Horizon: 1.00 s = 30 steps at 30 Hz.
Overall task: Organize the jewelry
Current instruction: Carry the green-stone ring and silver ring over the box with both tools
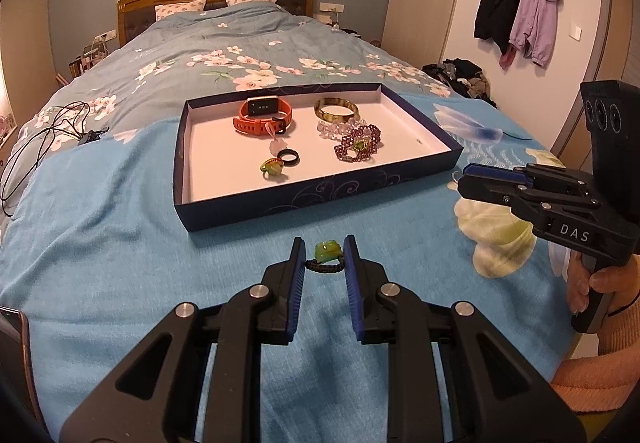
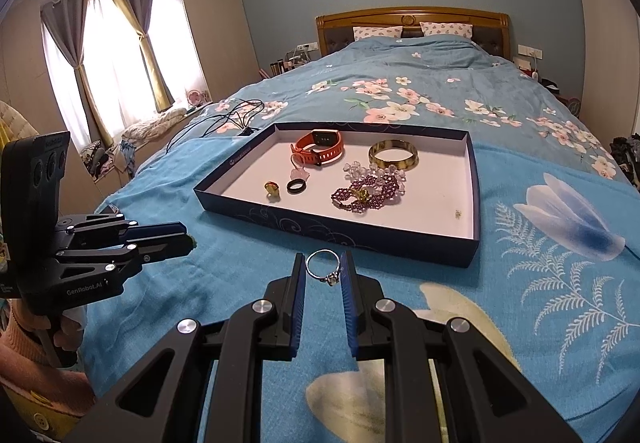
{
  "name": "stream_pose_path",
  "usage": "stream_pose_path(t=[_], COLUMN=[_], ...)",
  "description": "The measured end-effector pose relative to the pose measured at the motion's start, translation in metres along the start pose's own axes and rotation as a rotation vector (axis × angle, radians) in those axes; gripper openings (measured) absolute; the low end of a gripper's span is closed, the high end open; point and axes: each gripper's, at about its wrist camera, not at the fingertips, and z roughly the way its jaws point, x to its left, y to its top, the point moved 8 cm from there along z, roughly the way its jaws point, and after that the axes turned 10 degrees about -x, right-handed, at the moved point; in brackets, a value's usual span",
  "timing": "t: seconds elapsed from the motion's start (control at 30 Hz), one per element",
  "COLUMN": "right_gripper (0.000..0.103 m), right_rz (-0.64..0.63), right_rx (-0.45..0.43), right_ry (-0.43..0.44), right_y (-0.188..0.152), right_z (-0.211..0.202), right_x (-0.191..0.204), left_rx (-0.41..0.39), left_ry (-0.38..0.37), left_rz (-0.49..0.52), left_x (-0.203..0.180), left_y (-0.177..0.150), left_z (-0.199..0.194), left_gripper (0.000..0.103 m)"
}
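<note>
My left gripper [image 1: 324, 243] is shut on a green stone ring [image 1: 328, 252] with a black braided band, held just above the blue blanket in front of the tray. My right gripper [image 2: 323, 261] is shut on a thin silver ring [image 2: 332, 278] with a small stone, also in front of the tray. The dark blue tray [image 1: 280, 203] with a white floor holds an orange smartwatch [image 1: 262, 117], an amber bangle [image 1: 336, 109], a clear bead bracelet [image 1: 332, 127], a purple bead bracelet [image 1: 358, 145], a black ring [image 1: 288, 157] and a yellow-green ring [image 1: 273, 166].
The tray lies on a bed with a blue floral cover [image 1: 100, 223]. A tangle of black cable [image 1: 52, 131] lies left of the tray. A hand in a peach sleeve [image 1: 612, 315] holds the right gripper at the bed's right side. Jackets [image 1: 520, 11] hang on the wall.
</note>
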Motion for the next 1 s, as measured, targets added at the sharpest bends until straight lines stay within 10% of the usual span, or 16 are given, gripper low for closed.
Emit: stream_pose_path(t=[1.0], right_gripper=[0.016], right_rz=[-0.005], right_rx=[-0.060], right_ry=[0.012], right_y=[0.033], right_z=[0.010], right_x=[-0.004], left_rx=[-0.055], left_ry=[0.020], left_rz=[-0.003], left_x=[0.006], left_y=[0.028], left_z=[0.004], left_gripper=[0.020])
